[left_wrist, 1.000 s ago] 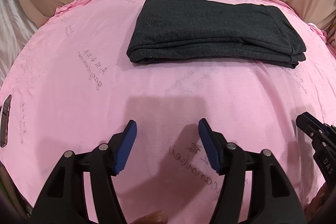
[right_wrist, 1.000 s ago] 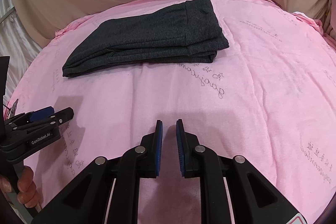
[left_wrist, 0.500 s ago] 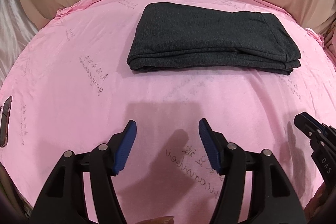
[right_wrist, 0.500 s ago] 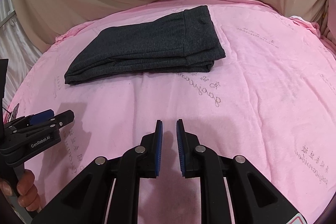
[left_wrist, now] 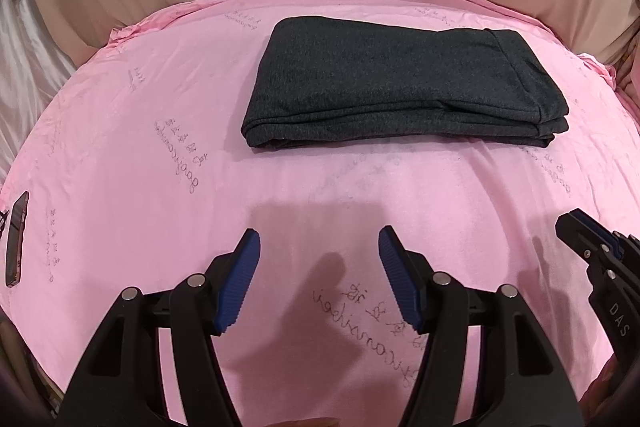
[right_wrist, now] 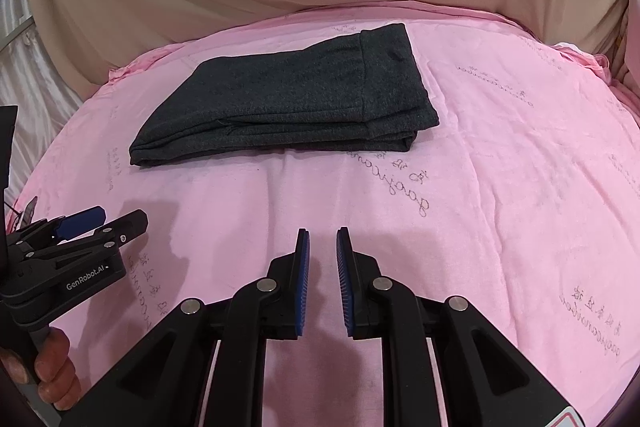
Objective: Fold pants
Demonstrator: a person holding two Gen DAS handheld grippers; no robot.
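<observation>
Pants (left_wrist: 400, 87), dark grey, lie folded into a compact rectangle toward the far edge of the pink sheet (left_wrist: 140, 187), apparently finished. Left gripper (left_wrist: 319, 279) stands wide and empty, right gripper (right_wrist: 322, 279) narrow with a slit between pads, gripping nothing; both hover near the near edge, apart from the garment, presumably withdrawn. Legible: "GenRobot.AI", "DAS"; the sheet's cursive print is unreadable.

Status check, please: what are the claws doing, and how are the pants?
Left claw open, empty. Right claw nearly closed, empty. Pants folded on pink cloth. Nothing blocking.
</observation>
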